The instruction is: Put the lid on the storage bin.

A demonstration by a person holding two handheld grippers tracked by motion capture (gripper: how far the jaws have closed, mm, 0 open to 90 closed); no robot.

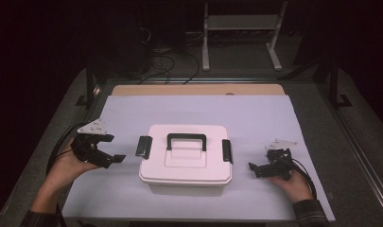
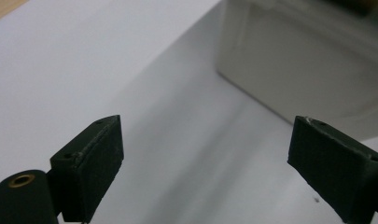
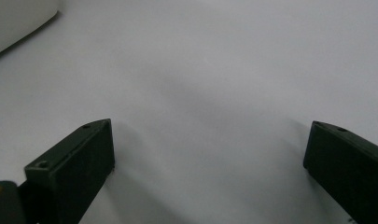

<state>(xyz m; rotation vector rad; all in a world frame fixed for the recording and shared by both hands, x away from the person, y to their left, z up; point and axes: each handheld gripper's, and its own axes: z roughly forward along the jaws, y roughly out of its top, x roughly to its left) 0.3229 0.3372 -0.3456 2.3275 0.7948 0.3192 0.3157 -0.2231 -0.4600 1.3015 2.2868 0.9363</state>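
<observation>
A white plastic box [image 1: 186, 165] with a lid, a black carry handle [image 1: 186, 140] and a black latch on each side stands mid-table on the white sheet. Its left latch [image 1: 143, 146] and right latch [image 1: 227, 151] both lie against the box. My left gripper [image 1: 114, 149] is open, held to the left of the box, nothing between its jaws. In the left gripper view [image 2: 203, 158] the box wall [image 2: 308, 65] lies ahead to the right. My right gripper [image 1: 254, 169] is open, low over the sheet, right of the box. The box corner [image 3: 18, 21] shows in the right gripper view [image 3: 210, 154].
A white sheet [image 1: 198, 111] covers the table; a strip of wooden board [image 1: 194, 89] shows at its far edge. Dark floor, cables and a white metal stand [image 1: 241, 33] lie beyond the table. Black rails run along both sides.
</observation>
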